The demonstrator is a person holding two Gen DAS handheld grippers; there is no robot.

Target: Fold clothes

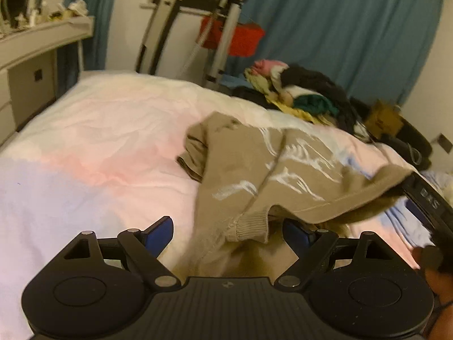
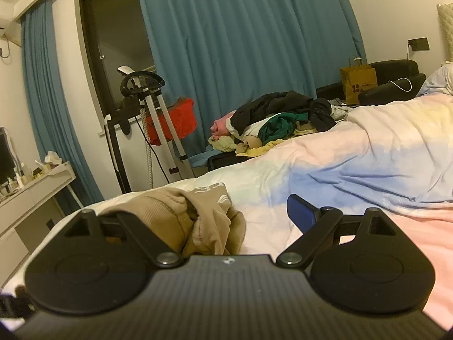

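Note:
A tan sweatshirt (image 1: 263,175) with white print lies crumpled on the pastel bed cover (image 1: 99,141). My left gripper (image 1: 226,235) is open, its blue fingers (image 1: 158,235) standing wide on either side of the sweatshirt's ribbed cuff (image 1: 249,226). The right gripper's black body (image 1: 424,198) shows at the sweatshirt's right edge. In the right wrist view my right gripper (image 2: 235,221) is open; bunched tan fabric (image 2: 198,221) lies between its fingers and covers the left one, and the right blue finger (image 2: 300,215) is bare.
A pile of mixed clothes (image 1: 300,90) (image 2: 283,119) sits beyond the bed's far edge. A metal stand with red fabric (image 1: 226,34) stands before blue curtains (image 2: 240,42). A white dresser (image 1: 34,56) is at the left. A paper bag (image 2: 359,82) stands at the back right.

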